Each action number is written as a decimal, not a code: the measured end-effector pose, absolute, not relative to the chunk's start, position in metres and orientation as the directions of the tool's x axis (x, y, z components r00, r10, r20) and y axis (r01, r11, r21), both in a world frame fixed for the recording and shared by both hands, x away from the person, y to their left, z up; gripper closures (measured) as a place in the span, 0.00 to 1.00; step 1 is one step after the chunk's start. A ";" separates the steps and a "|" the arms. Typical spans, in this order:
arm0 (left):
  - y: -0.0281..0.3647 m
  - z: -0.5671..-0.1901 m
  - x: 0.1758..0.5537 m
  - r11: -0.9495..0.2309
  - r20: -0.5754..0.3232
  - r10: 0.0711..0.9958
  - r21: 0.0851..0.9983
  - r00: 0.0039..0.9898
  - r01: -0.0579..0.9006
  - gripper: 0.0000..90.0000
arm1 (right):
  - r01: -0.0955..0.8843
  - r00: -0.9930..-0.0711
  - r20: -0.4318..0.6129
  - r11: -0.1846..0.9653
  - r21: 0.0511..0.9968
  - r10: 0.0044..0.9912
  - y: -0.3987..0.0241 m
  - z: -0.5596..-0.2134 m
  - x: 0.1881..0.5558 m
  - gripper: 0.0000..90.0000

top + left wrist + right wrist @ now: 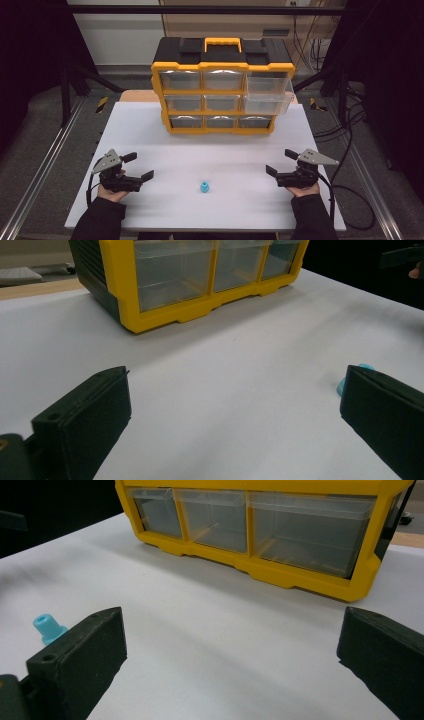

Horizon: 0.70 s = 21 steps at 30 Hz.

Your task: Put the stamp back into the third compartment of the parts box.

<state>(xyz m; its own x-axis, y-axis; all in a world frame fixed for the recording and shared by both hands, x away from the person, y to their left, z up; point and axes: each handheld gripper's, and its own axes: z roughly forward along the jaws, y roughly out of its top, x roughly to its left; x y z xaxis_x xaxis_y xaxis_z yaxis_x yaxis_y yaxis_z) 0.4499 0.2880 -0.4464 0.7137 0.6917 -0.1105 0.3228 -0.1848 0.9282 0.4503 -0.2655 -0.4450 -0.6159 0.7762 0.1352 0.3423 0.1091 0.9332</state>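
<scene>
A small blue plastic piece (204,187) stands on the white table (210,150), near its front edge and midway between my hands. My left gripper (138,166) rests at the front left, open, nothing between its jaws. The blue piece (342,385) peeks out behind its right jaw in the left gripper view. My right gripper (281,162) sits at the front right, also open and empty; the blue piece (47,628) shows just beyond its left jaw. A yellow and black drawer organizer (222,87) stands at the back, its clear upper right drawer (267,92) pulled out.
The organizer (200,275) has several clear drawers in yellow frames (260,525) and a yellow handle on top. Metal rails run along both sides of the table, and cables hang at the right. Bare white tabletop lies between the organizer and my grippers.
</scene>
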 end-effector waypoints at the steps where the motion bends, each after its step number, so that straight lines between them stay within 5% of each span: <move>1: 0.288 -0.446 0.450 -0.185 -0.111 0.692 0.928 0.714 0.323 0.00 | 0.342 -0.616 0.135 0.109 0.933 0.776 -0.266 -0.445 0.450 0.00; 21: 0.290 -0.447 0.448 -0.190 -0.101 0.695 0.929 0.712 0.318 0.00 | 0.330 -0.628 0.118 0.127 0.935 0.769 -0.257 -0.439 0.448 0.00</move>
<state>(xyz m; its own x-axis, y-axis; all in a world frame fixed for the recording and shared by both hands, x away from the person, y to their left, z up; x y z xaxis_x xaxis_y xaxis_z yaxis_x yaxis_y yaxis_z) 0.4480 0.2895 -0.4467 0.7117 0.6952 -0.1009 0.3176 -0.1903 0.9289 0.4484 -0.2575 -0.4392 -0.6282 0.7691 0.1176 0.3302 0.1267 0.9354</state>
